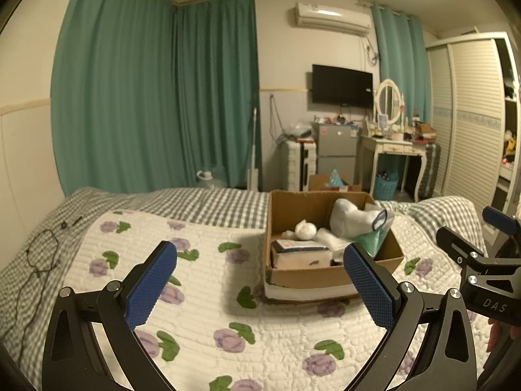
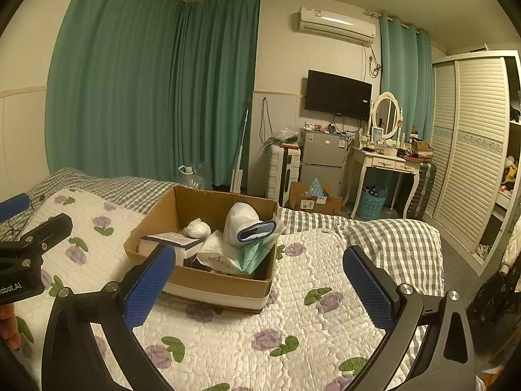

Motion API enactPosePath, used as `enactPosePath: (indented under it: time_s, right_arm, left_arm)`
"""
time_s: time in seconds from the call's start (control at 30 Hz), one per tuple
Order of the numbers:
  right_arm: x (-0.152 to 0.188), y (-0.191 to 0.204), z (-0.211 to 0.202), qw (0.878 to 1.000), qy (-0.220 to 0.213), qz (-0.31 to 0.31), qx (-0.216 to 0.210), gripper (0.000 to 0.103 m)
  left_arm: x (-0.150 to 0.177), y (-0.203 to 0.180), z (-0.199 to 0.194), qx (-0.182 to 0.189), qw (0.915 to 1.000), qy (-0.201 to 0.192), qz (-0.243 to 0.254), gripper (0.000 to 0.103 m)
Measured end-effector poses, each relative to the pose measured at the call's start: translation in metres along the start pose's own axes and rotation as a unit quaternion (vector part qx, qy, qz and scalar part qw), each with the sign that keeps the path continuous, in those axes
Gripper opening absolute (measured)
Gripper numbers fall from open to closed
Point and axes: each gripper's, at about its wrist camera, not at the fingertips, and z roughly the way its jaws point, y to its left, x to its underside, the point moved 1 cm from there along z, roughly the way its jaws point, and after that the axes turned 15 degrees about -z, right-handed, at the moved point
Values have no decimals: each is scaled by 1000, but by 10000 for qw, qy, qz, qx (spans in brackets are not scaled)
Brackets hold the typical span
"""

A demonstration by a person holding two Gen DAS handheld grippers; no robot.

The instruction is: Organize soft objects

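An open cardboard box [image 1: 325,278] [image 2: 224,285] stands on the floral quilt [image 1: 208,309] [image 2: 293,322] on the bed. Inside it lie a white sock ball [image 1: 306,229] [image 2: 197,228], a white rolled garment with a blue-edged opening [image 1: 350,220] [image 2: 242,223], a green-and-white soft pack [image 2: 234,257] and a white wrapped block [image 1: 299,255]. My left gripper [image 1: 260,255] is open and empty, hovering just in front of the box. My right gripper [image 2: 259,262] is open and empty, over the box's near right corner.
A black cable [image 1: 42,254] lies on the checked sheet at the left. Past the bed's far end stand a suitcase [image 2: 283,169], a small fridge [image 2: 320,159], a dressing table [image 2: 384,159] and another cardboard box [image 2: 312,198]. A wardrobe [image 2: 469,150] is at the right.
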Motion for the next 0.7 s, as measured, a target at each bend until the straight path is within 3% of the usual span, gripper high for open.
enactPosePath:
  time_s: [0.7]
  right_arm:
    - [5,2,1,10000,31,-1,-7,103]
  left_arm:
    - [4,1,-2,32,10000,-10,-67,103]
